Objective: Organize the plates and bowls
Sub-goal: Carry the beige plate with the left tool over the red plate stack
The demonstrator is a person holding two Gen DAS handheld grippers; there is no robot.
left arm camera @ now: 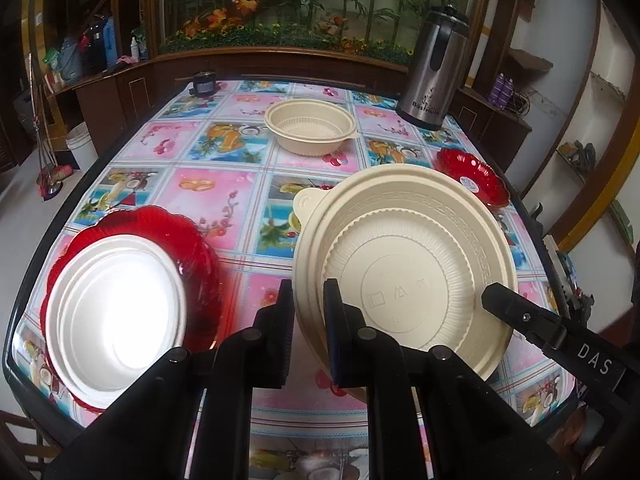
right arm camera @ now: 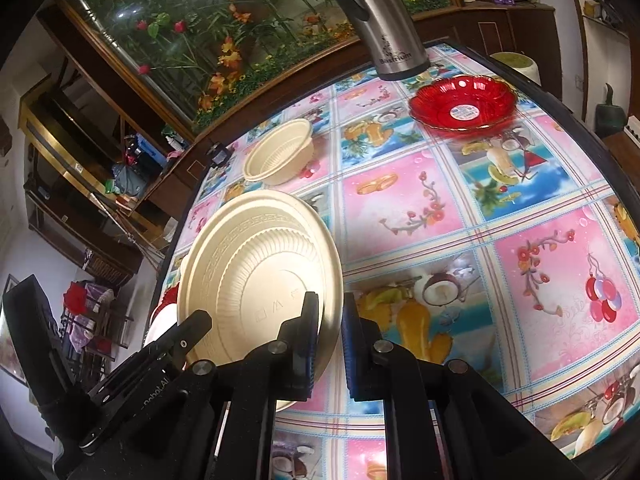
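Here the cream bowl (left arm camera: 404,276) was held tilted on edge above the tabletop (left arm camera: 240,200), its ribbed underside turned toward both cameras. The left hand-held gripper (left arm camera: 308,320) was clenched on the bowl's rim, one finger (left arm camera: 285,320) outside the wall and the other on the underside face. The right hand-held gripper (right arm camera: 328,340) straddled the opposite rim; in its own view the jaws stood narrowly apart with the rim between them, and whether they pressed it could not be told. In the left wrist view the right tool's finger (left arm camera: 520,312) lay against the bowl's right edge.

Taking the held bowl as landmark: a second cream bowl (left arm camera: 310,126) stood upright beyond it, toward the far side of the tabletop and well apart. A steel thermos jug (left arm camera: 436,68) stood beyond and to the right. A red glass dish (left arm camera: 472,174) lay just beyond the bowl's right shoulder. To its left, near, lay another red dish (left arm camera: 196,248) carrying a white plate (left arm camera: 116,316).

Judged from this layout, the coming move turned on the upright bowl lying straight ahead of both grippers; nesting would require turning the held bowl mouth-up.
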